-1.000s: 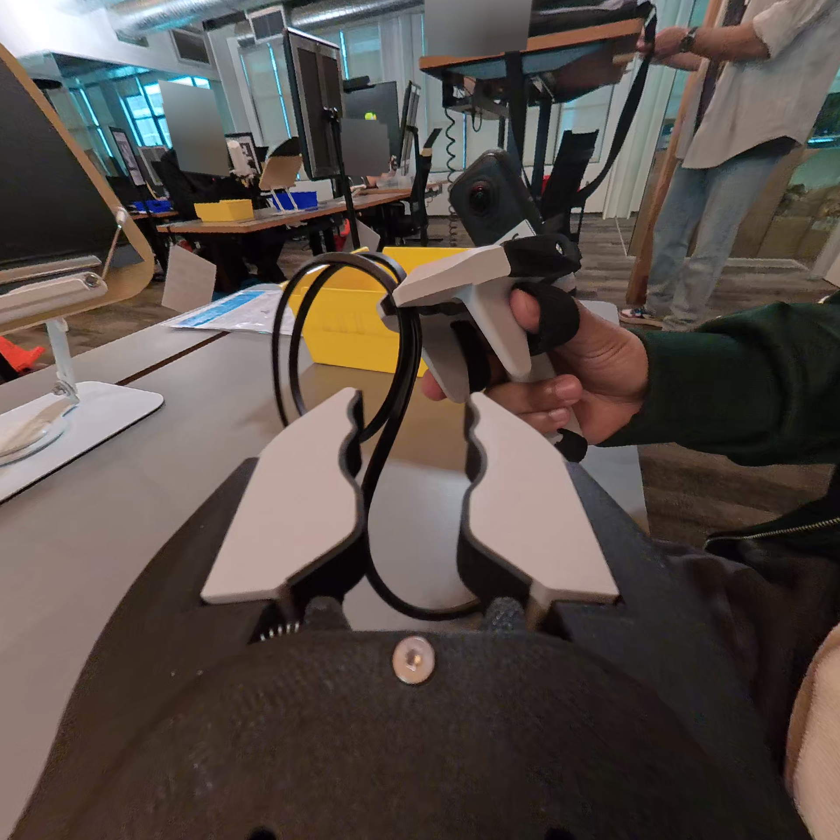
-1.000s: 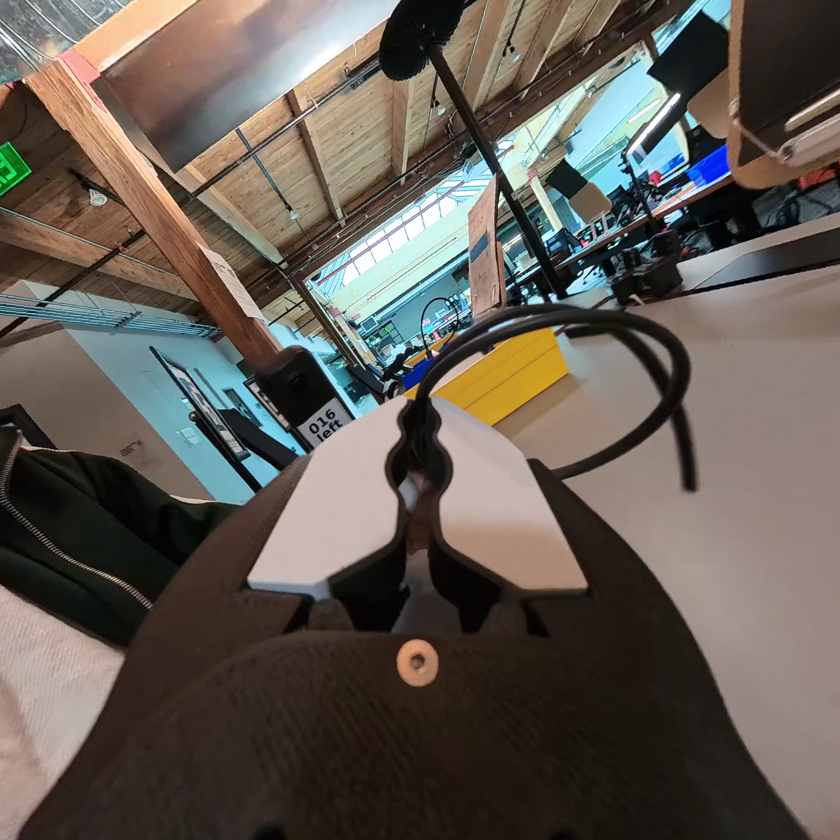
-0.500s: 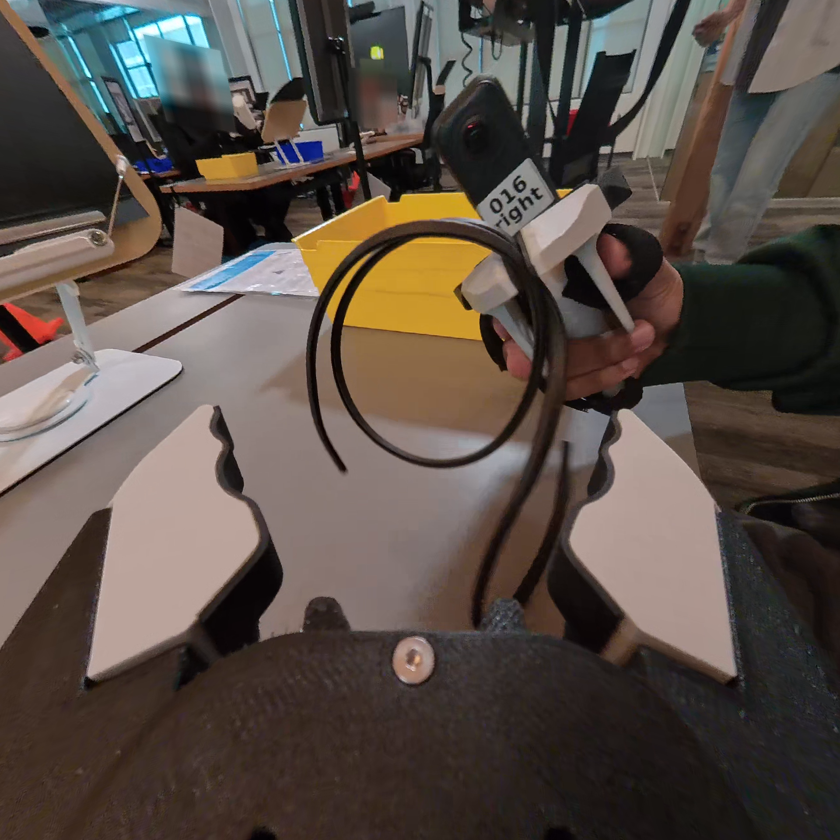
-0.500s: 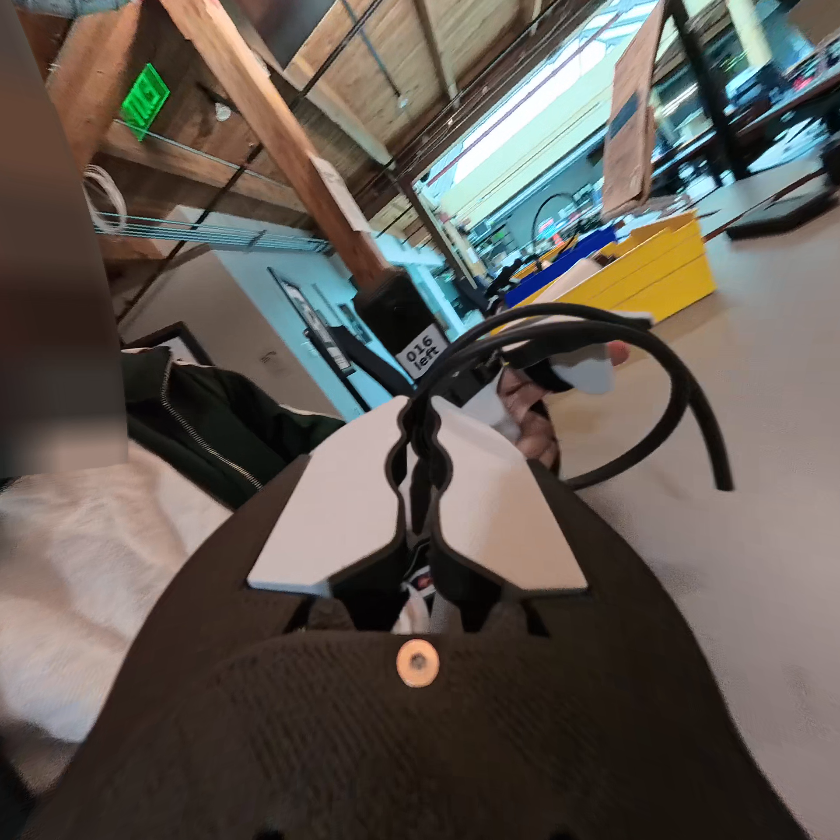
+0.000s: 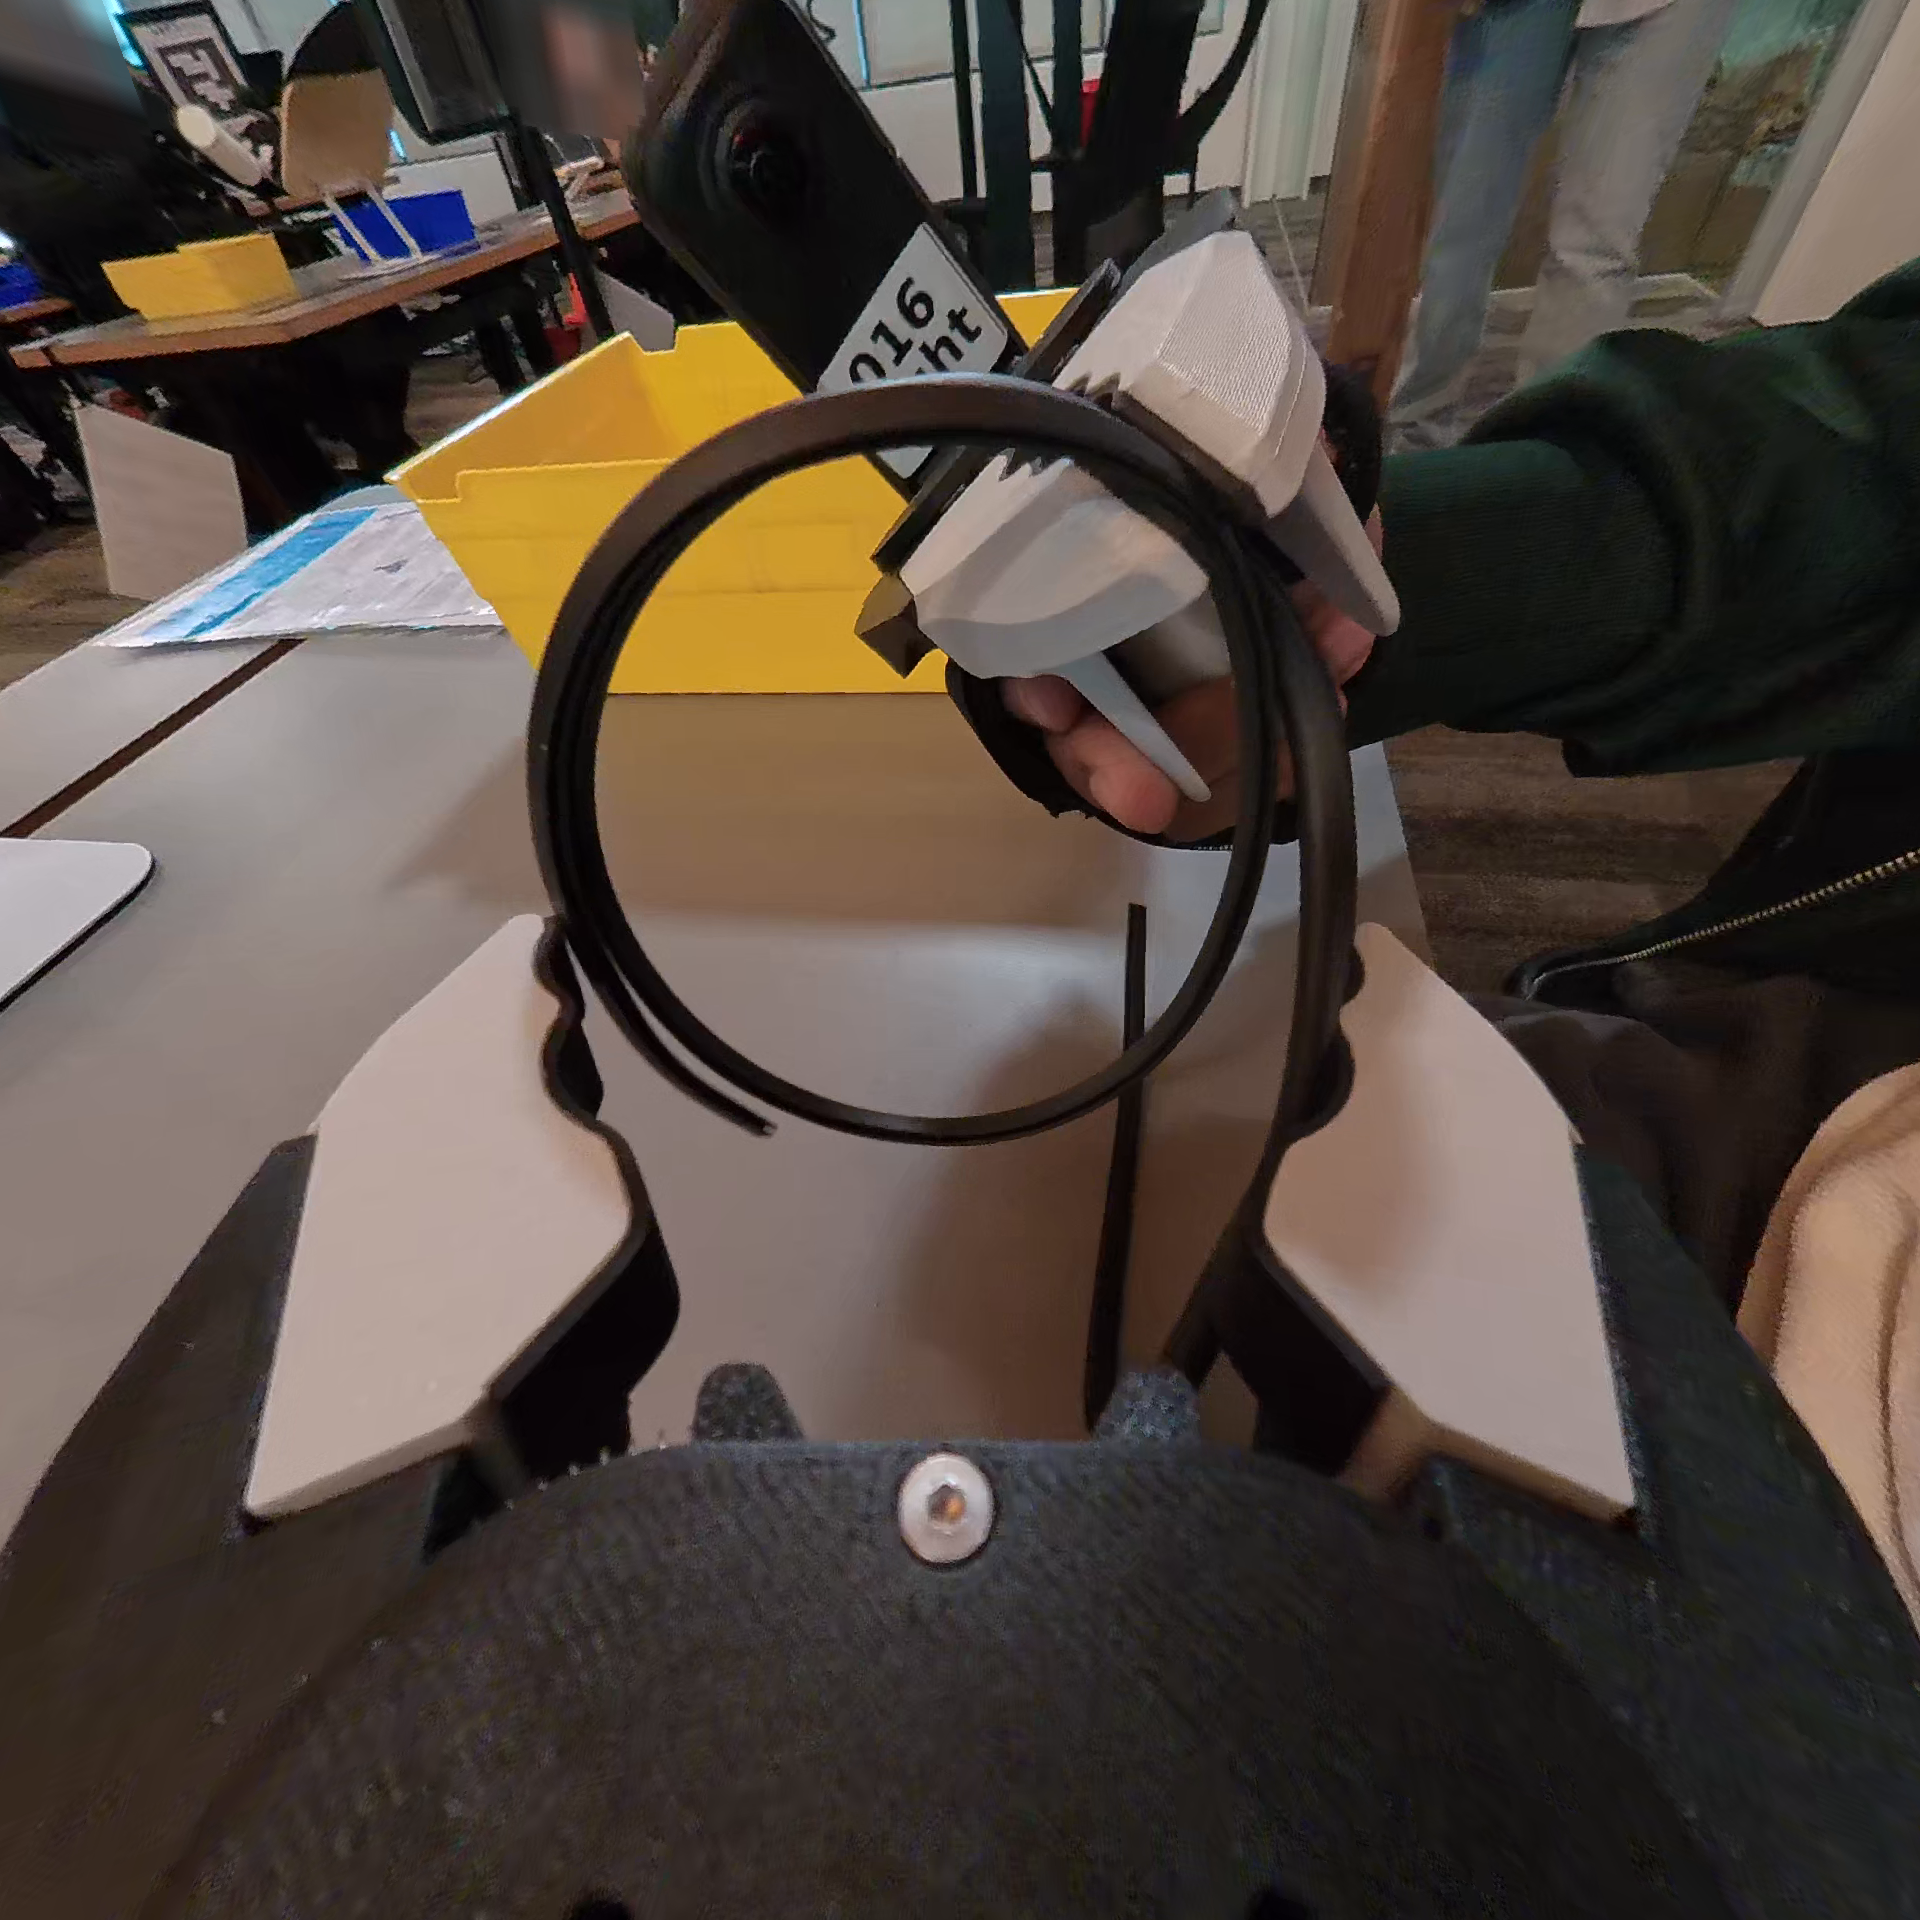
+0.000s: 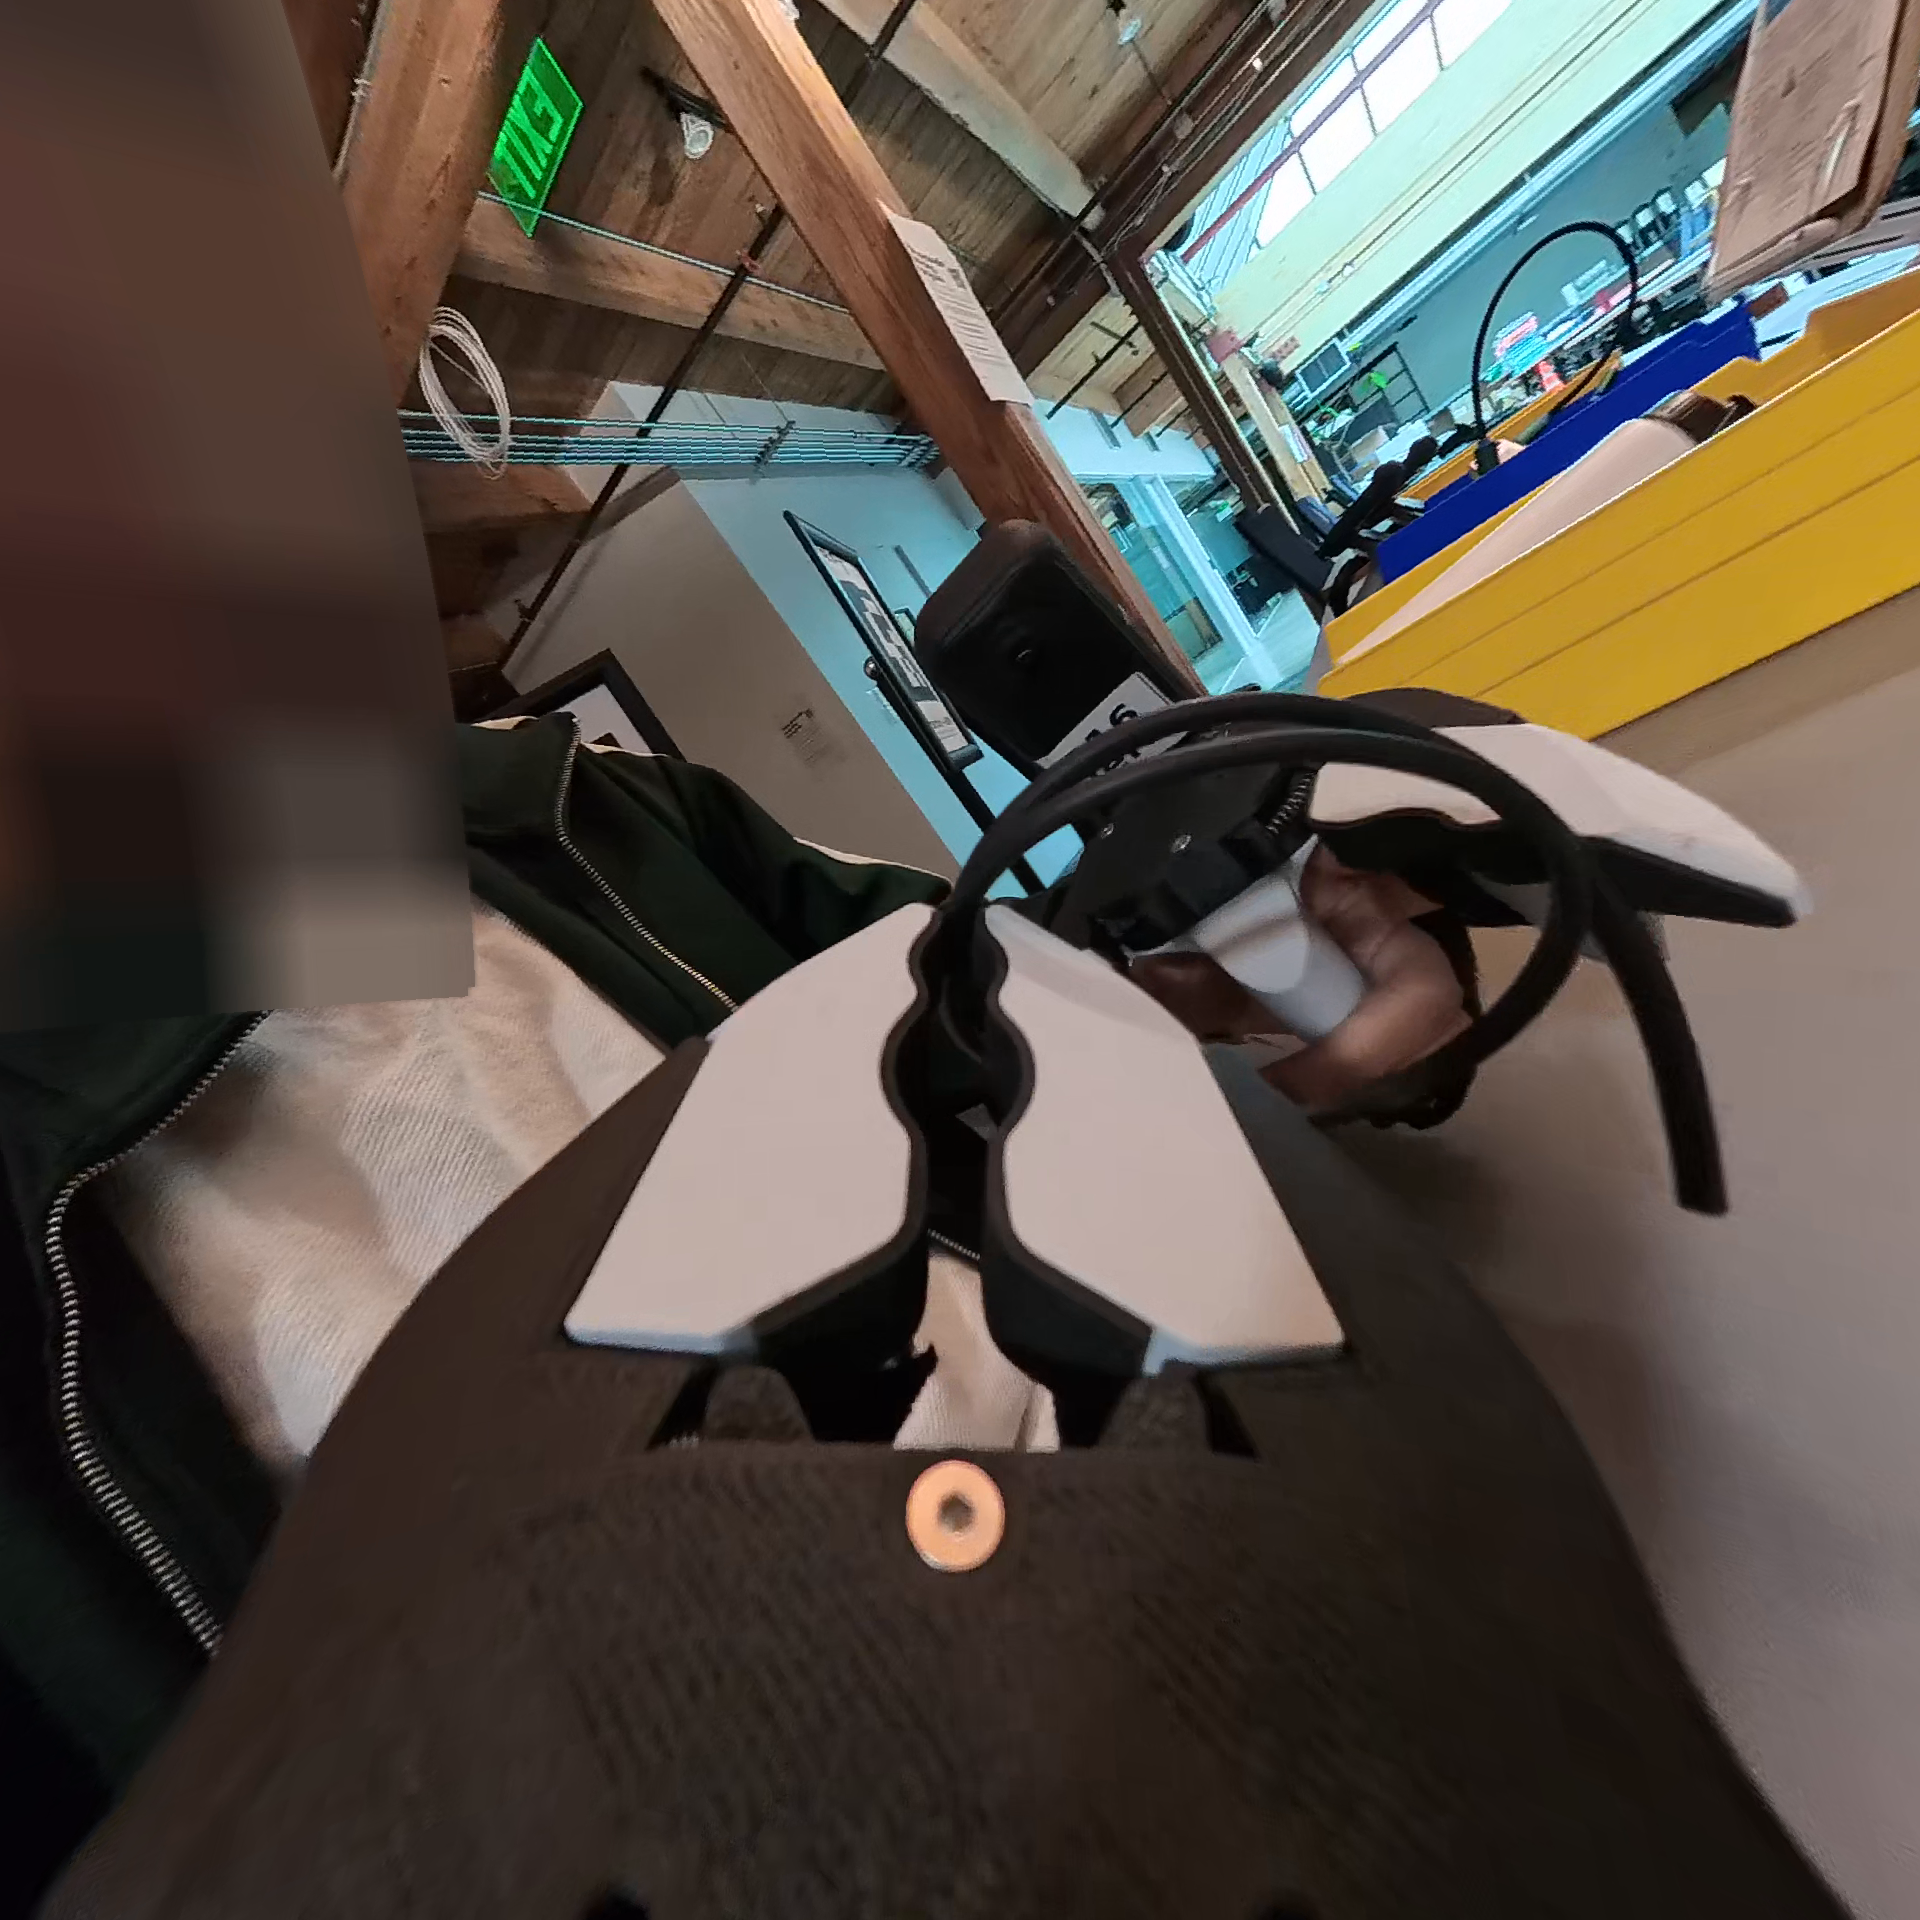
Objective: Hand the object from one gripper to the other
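A black cable (image 5: 556, 727), coiled in a loop with loose ends, hangs above the grey table (image 5: 312, 831). My right gripper (image 5: 977, 488) is shut on the top right of the loop; in the right wrist view its jaws (image 6: 956, 925) pinch the cable (image 6: 1247, 727). My left gripper (image 5: 951, 940) is wide open and empty. The lower part of the loop sits between its two fingers, close to both tips; I cannot tell if it touches them. One white finger of the left gripper (image 6: 1621, 831) shows beyond the loop in the right wrist view.
A yellow bin (image 5: 644, 520) stands on the table behind the loop and also shows in the right wrist view (image 6: 1662, 561). Papers (image 5: 312, 582) lie to its left. A white stand base (image 5: 52, 904) is at the left edge. A person (image 5: 1507, 156) stands at the back right.
My left gripper's jaws, narrow around the cable a second ago, have opened wide. The right gripper has kept hold of the cable, tilted, and come closer to the left gripper.
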Demonstrator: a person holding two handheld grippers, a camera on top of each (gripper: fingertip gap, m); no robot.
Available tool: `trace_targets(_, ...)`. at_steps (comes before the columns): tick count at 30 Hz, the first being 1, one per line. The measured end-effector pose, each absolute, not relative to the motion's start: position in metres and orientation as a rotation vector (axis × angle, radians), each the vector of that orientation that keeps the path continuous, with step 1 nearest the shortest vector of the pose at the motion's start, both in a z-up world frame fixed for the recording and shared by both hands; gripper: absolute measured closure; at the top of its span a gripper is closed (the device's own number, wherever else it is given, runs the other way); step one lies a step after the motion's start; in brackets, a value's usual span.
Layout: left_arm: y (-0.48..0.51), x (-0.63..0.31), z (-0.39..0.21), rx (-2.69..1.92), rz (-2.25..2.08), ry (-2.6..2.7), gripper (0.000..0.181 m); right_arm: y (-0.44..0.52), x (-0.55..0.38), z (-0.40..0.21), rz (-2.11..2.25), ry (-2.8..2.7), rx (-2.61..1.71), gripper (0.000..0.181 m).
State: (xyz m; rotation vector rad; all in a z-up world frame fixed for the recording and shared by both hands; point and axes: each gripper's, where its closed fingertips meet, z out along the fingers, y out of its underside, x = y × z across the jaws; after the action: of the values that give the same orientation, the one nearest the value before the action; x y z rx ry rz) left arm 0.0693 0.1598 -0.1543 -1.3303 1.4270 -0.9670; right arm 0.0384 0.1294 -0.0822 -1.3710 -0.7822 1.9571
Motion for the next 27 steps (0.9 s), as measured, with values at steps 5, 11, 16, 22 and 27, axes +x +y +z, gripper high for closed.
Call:
trace_targets(5,0.158,0.064,-0.147,-1.307,-1.041,1.410,0.080,0.129,0.040,-0.082,1.968,-0.785,-1.366,0.177)
trace_targets(11,0.158,0.061,-0.147,-1.305,-1.044,1.429,0.119,0.130,0.041,-0.082,1.955,-0.782,-1.365,0.177)
trace_targets(16,0.154,0.061,-0.147,-1.296,-1.045,1.454,0.153,0.134,0.042,-0.083,1.931,-0.762,-1.372,0.177)
trace_targets(22,0.153,0.061,-0.149,-1.311,-1.046,1.471,0.173,0.145,0.046,-0.084,1.879,-0.695,-1.374,0.177)
trace_targets(27,0.153,0.062,-0.150,-1.323,-1.053,1.464,0.173,0.150,0.048,-0.084,1.844,-0.667,-1.381,0.177)
